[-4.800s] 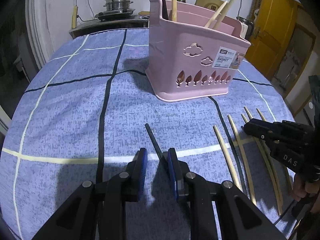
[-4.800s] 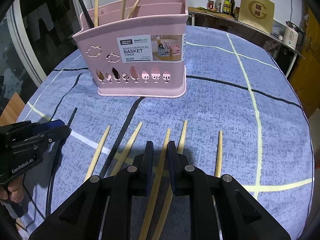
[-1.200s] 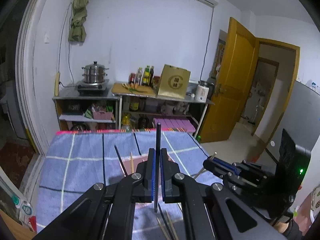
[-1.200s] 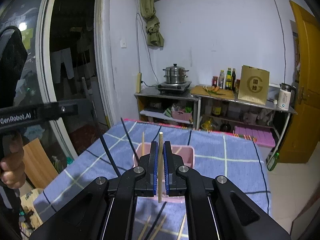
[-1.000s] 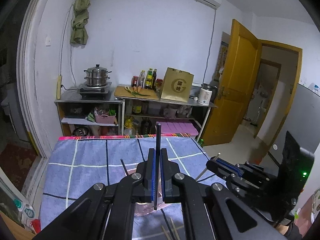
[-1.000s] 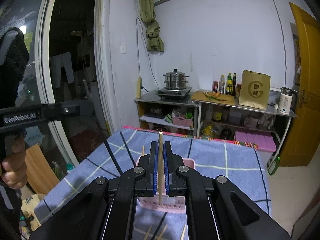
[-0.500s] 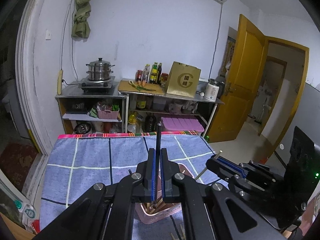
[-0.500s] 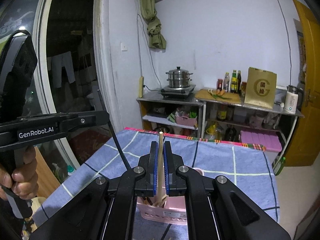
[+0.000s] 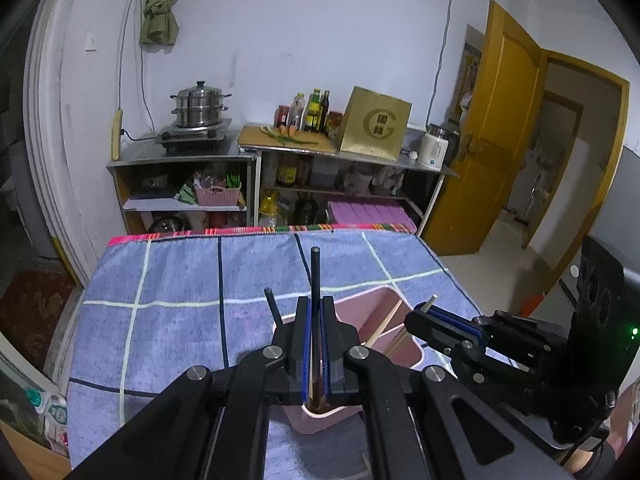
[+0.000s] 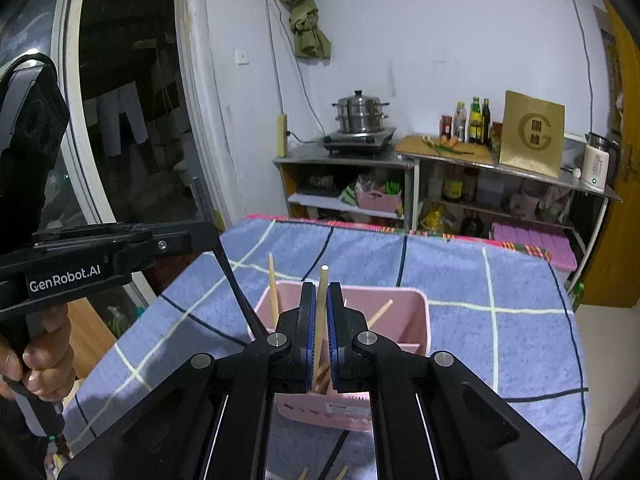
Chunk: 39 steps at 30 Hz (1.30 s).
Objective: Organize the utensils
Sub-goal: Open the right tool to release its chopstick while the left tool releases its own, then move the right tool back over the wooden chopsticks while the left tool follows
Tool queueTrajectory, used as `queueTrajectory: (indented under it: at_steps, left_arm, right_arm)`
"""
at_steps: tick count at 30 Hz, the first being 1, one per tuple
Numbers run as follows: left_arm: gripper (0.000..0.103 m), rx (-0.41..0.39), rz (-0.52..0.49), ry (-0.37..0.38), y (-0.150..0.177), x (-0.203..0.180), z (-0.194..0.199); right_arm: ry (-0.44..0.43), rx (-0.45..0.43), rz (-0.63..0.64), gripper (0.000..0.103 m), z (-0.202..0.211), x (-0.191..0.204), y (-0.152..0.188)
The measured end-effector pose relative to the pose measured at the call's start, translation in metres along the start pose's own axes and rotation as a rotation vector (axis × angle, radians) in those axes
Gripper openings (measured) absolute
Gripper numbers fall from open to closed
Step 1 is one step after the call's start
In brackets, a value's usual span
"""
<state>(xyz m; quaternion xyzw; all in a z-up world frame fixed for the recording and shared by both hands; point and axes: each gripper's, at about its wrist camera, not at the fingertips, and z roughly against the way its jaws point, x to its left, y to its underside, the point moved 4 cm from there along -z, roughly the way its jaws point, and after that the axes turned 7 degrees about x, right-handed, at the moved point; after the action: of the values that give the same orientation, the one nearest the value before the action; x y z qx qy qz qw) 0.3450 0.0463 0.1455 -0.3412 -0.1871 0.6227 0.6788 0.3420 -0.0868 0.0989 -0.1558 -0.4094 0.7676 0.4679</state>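
My left gripper is shut on a black chopstick held upright, its lower end inside the near corner of the pink basket. My right gripper is shut on a wooden chopstick, also upright, its lower end down in the pink basket. The basket stands on the blue checked tablecloth and holds another black chopstick and several wooden ones. The right gripper shows at the right of the left wrist view, and the left gripper at the left of the right wrist view.
Loose wooden chopsticks lie on the cloth in front of the basket. Beyond the table's far edge stand metal shelves with a steamer pot, bottles and a gold box. A yellow door is at the right.
Both grippers have come down and tilted toward the basket with their chopsticks. The basket now lies right under both, and both chopsticks' lower ends are in it.
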Motion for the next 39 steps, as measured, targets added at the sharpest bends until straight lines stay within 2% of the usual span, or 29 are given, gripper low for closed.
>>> queueTrajectory:
  at_steps: [9, 12, 14, 21, 27, 39]
  left_arm:
    - [0.005, 0.002, 0.01, -0.027, 0.011, 0.007, -0.006]
    - [0.011, -0.012, 0.015, -0.036, 0.014, 0.008, 0.0]
    - [0.02, -0.027, 0.015, -0.042, 0.014, 0.008, 0.006]
    - [0.023, -0.093, -0.006, -0.072, 0.025, 0.0, 0.036]
    - [0.023, -0.147, -0.009, -0.065, 0.06, -0.012, 0.063]
    - [0.023, -0.141, -0.022, -0.06, 0.138, -0.042, 0.074]
  right_arm:
    - [0.007, 0.06, -0.006, 0.006, -0.012, -0.006, 0.011]
    - [0.011, 0.049, 0.004, 0.01, -0.006, -0.004, 0.012]
    - [0.009, 0.04, 0.008, 0.013, -0.002, -0.001, 0.011]
    - [0.004, -0.001, 0.005, 0.015, 0.024, 0.0, 0.014]
    - [-0.019, -0.038, 0.0, 0.021, 0.05, 0.005, 0.031]
    - [-0.025, -0.061, 0.001, 0.021, 0.087, 0.013, 0.086]
